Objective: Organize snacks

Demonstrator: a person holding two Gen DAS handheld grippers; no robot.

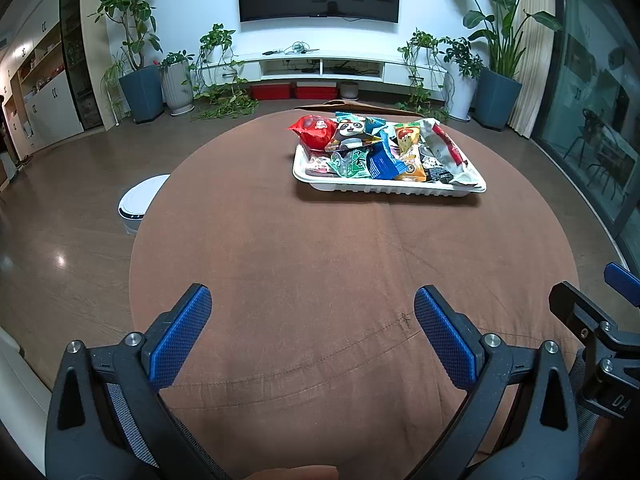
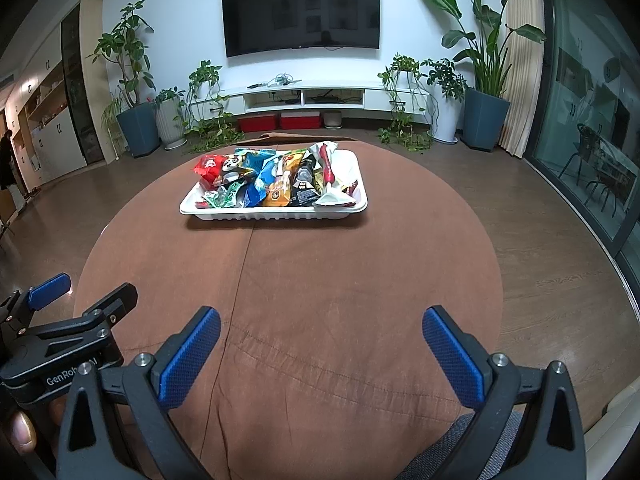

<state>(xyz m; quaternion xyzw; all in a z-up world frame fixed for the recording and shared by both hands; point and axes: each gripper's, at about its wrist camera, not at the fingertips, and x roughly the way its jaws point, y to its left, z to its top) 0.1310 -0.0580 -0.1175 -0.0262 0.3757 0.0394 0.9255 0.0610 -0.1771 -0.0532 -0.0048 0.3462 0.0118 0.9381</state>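
Only the left wrist view shows a white round device (image 1: 141,200) on the floor beside the table. The left gripper (image 1: 312,312) and right gripper (image 2: 320,332) hang spread and empty, well short of the white tray (image 2: 272,213) heaped with snack packets (image 2: 276,178). A brown tablecloth (image 2: 320,280) covers the round table; a television (image 2: 301,14) and potted plants (image 2: 484,60) line the far wall.

White lettering "GenRob", the rest cut off, showed on the left gripper (image 2: 76,300) body in right wrist view; "DA" on the right gripper (image 1: 592,292) body. Snack pkg text was unreadable.
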